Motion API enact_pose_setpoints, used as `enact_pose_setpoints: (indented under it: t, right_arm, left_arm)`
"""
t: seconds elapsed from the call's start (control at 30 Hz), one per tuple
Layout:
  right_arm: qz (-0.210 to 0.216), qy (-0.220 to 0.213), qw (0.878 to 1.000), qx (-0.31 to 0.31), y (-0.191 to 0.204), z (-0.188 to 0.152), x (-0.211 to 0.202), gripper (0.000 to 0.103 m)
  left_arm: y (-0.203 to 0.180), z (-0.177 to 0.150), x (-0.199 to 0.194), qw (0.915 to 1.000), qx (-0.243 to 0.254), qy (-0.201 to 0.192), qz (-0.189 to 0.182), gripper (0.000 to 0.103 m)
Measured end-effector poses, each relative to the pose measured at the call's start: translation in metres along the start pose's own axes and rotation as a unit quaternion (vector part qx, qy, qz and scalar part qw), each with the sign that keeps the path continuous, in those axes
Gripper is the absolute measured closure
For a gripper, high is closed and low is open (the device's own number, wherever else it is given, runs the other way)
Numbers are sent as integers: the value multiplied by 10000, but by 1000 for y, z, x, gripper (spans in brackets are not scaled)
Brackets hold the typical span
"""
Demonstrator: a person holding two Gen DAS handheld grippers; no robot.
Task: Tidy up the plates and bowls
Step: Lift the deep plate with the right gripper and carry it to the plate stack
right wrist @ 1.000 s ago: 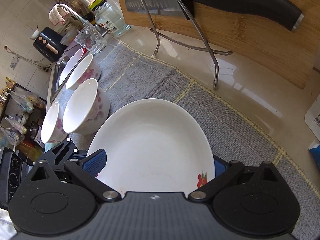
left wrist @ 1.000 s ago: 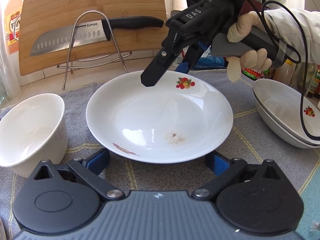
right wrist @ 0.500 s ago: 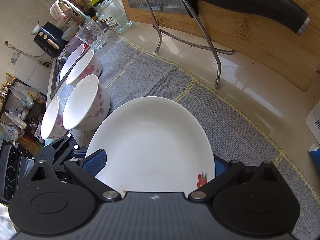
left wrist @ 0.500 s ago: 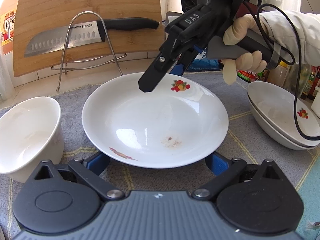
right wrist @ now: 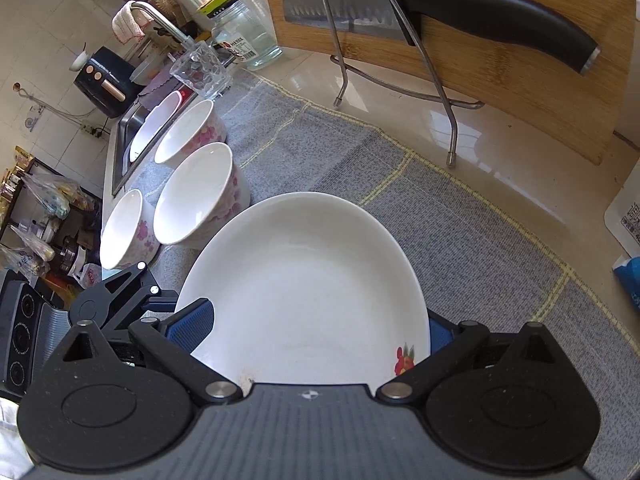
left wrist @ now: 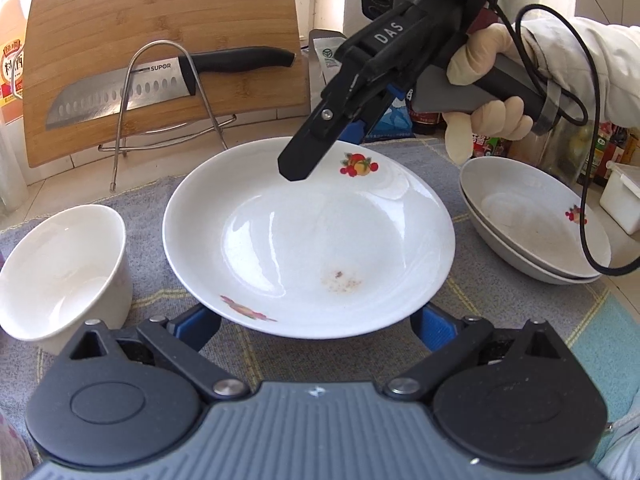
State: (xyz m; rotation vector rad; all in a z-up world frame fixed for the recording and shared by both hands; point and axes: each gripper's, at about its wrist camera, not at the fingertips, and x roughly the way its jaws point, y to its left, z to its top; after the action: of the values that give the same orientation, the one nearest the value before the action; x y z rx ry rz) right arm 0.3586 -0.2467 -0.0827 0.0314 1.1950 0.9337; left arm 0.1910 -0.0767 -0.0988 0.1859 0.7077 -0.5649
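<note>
A white plate (left wrist: 308, 236) with fruit prints and a brown smear rests on the grey mat; it also fills the right wrist view (right wrist: 304, 292). My left gripper (left wrist: 316, 330) is open, its blue pads spread wide at the plate's near rim, partly hidden under it. My right gripper (right wrist: 312, 328) is open at the opposite rim; one black finger (left wrist: 304, 156) hangs over the plate near the fruit print. A white bowl (left wrist: 60, 272) stands left of the plate. Two stacked plates (left wrist: 532, 224) sit to the right. Three floral bowls (right wrist: 192, 196) line the mat toward the sink.
A bamboo cutting board (left wrist: 160, 20) leans at the back with a knife (left wrist: 160, 84) on a wire rack. A glass (right wrist: 200, 72) and a faucet stand by the sink (right wrist: 124, 140). Bottles and a white box (left wrist: 624, 204) crowd the far right. A gloved hand (left wrist: 488, 80) holds the right gripper.
Both views have shifted slightly around the plate, and the plate looms a little larger in the left wrist view. The jaws of both grippers stay wide apart.
</note>
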Motion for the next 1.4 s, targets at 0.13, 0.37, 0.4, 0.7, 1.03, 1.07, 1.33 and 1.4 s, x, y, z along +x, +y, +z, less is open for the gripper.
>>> enact_pose_setpoints:
  t: [0.13,0.37,0.4,0.7,1.03,1.07,1.33,1.4]
  right_arm:
    - [-17,-82,10000,-23,12,-9,-10,0]
    - [-68,-237,9997,24,29,-31,-28,0]
    - [-81,-260,9996,37,31,-36,-31,0]
    - [-222,-455,9986,141,46,-69,-54,0]
    - [-450,-647,9963,354,45,-108,-80,0]
    - [-475,-667,9959,388,44,-112,-83,0]
    - [-707,-862,9912,714,28,-150,-109,0]
    - [-762,-905,9897,804,24,-160,-115,0]
  left_arm:
    - [-5,1,-11,10000,66,-14,-34,3]
    - [-17,-1,-29,9997,160,-3,-169,3]
    - [-19,-2,-31,9997,192,-2,-179,3]
    - [-39,-3,-48,9985,377,-39,-400,3]
    - [-66,-3,-50,9954,658,-47,-689,3]
    - [-70,-3,-49,9949,697,-50,-729,3]
    - [-99,4,-37,9896,954,-48,-1072,3]
    - [-107,5,-33,9881,1009,-34,-1159,3]
